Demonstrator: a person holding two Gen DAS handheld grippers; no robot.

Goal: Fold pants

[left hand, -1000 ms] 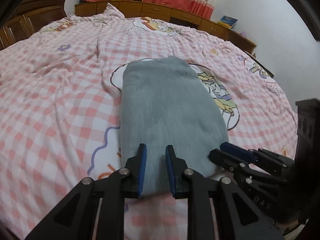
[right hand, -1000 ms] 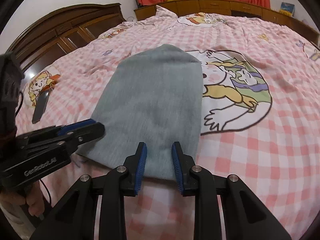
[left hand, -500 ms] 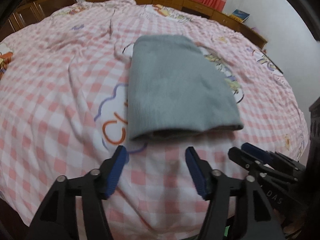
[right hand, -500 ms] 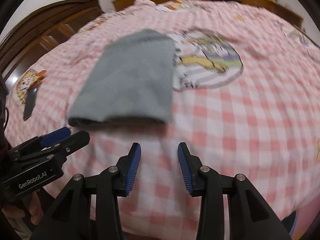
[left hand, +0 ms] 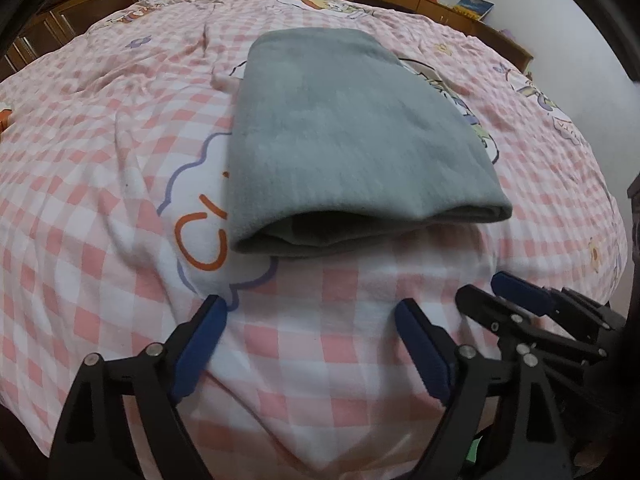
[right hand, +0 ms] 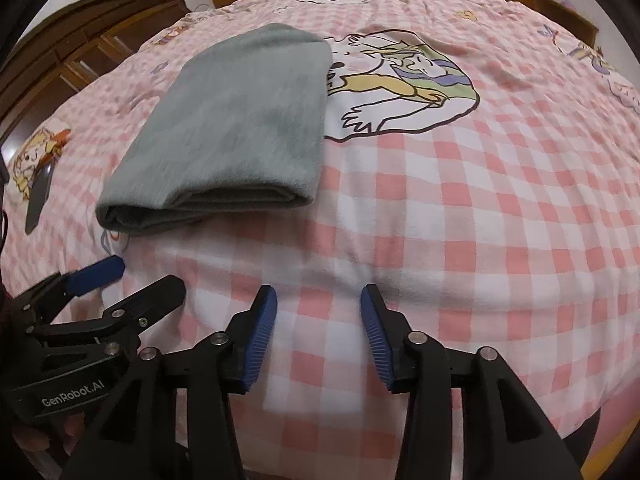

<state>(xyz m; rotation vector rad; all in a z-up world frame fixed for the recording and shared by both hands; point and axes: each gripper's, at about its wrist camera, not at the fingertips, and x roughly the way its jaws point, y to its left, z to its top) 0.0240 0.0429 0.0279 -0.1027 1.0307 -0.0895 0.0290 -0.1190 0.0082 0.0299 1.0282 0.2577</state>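
Folded grey pants [left hand: 352,128] on checked bedspread [left hand: 100,160]; apparently nothing else there.

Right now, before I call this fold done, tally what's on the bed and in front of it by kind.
Folded grey pants: 1
Pink checked bedsheet: 1
Grippers: 2, the left gripper and the right gripper, both with fingers apart and nothing between them
Dark flat object at the bed's left edge: 1, too small to identify
Total: 5

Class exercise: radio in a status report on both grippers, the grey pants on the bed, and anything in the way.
Left gripper open, empty, jaws just been opening. Right gripper open, empty, also opening. Grey pants folded on the checked bedspread, released. Nothing in the way.
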